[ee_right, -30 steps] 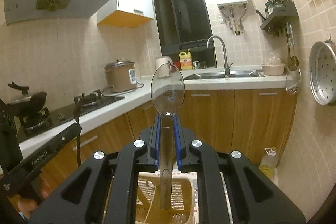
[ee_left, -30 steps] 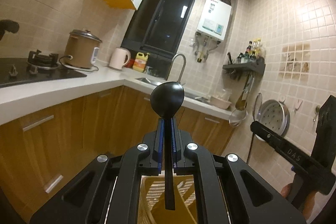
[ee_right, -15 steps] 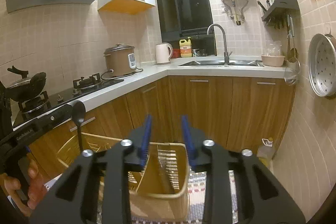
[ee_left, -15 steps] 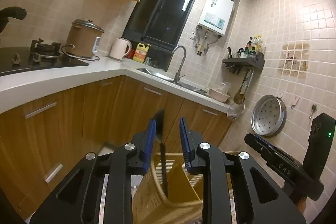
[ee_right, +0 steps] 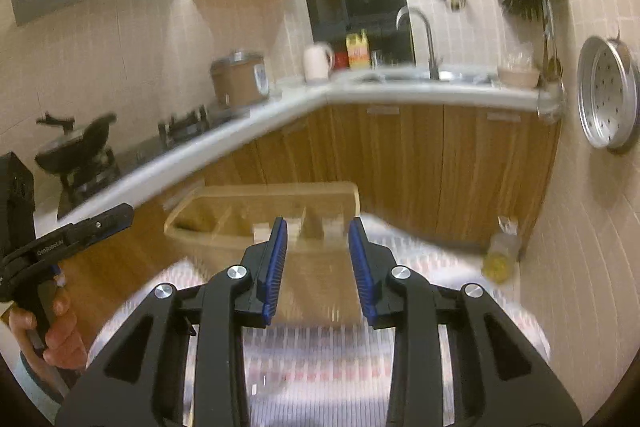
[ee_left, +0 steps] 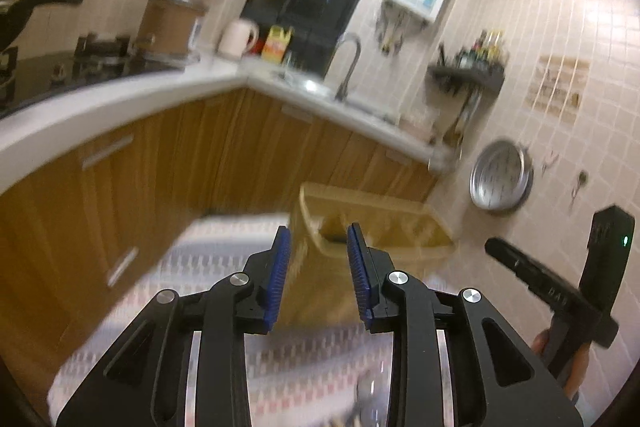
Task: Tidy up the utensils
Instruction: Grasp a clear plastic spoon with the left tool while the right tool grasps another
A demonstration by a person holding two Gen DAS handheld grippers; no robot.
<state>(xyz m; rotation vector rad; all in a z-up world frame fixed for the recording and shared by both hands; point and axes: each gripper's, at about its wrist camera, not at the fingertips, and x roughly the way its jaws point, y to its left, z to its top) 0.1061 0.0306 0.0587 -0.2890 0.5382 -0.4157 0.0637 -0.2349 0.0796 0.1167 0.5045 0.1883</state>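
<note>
A tan plastic utensil basket (ee_left: 376, 223) with dividers stands on a patterned cloth; it also shows in the right wrist view (ee_right: 264, 215). Both views are blurred by motion. My left gripper (ee_left: 318, 239) is open and empty, a little in front of and above the basket. My right gripper (ee_right: 318, 231) is open and empty, facing the basket's near wall. The right gripper's body shows at the right of the left wrist view (ee_left: 560, 291); the left gripper's body shows at the left of the right wrist view (ee_right: 60, 239). The spoons are not visible.
The patterned cloth (ee_right: 340, 367) covers the surface below. Wooden cabinets (ee_right: 420, 167) and a white counter (ee_left: 120, 107) stand behind, with stove, rice cooker (ee_right: 240, 79), kettle and sink. A metal steamer tray (ee_right: 608, 91) hangs on the right wall. A yellow bottle (ee_right: 498, 259) stands on the floor.
A second ago each gripper held a spoon over the basket. Both opened and dropped the spoons in, then pulled back and tilted down; the basket now sits farther ahead.
</note>
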